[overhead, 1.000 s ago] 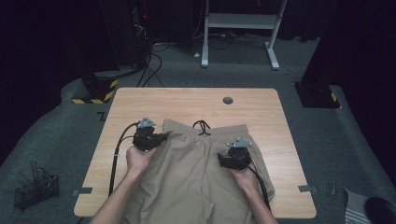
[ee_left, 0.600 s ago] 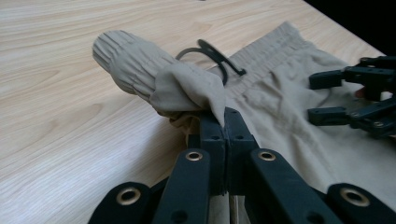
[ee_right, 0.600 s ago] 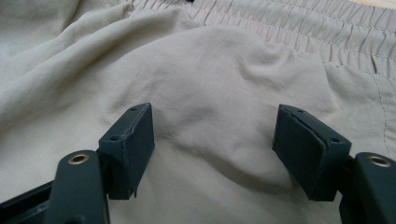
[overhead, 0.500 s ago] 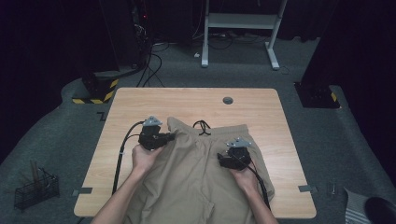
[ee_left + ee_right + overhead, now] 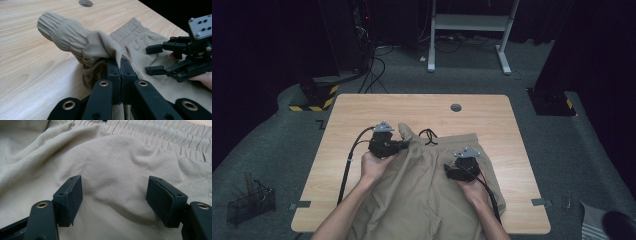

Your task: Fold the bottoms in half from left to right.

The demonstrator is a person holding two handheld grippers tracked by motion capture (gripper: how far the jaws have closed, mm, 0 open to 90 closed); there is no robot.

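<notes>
Pinching a fold of the khaki shorts (image 5: 105, 47) at centre frame, the left gripper (image 5: 120, 72) has its jaws clamped together on the cloth. At lower centre, the right gripper (image 5: 113, 202) rests on the fabric, jaws spread apart.

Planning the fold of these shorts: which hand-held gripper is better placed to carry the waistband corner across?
Left. The left hand-held gripper is shut on the shorts at the lifted waistband corner. The right hand-held gripper is open, jaws apart on flat fabric, gripping nothing.

Shorts (image 5: 422, 190) cut off at bottom edge, black drawstring (image 5: 428, 135) partly tucked under waistband, forearms cropped
</notes>
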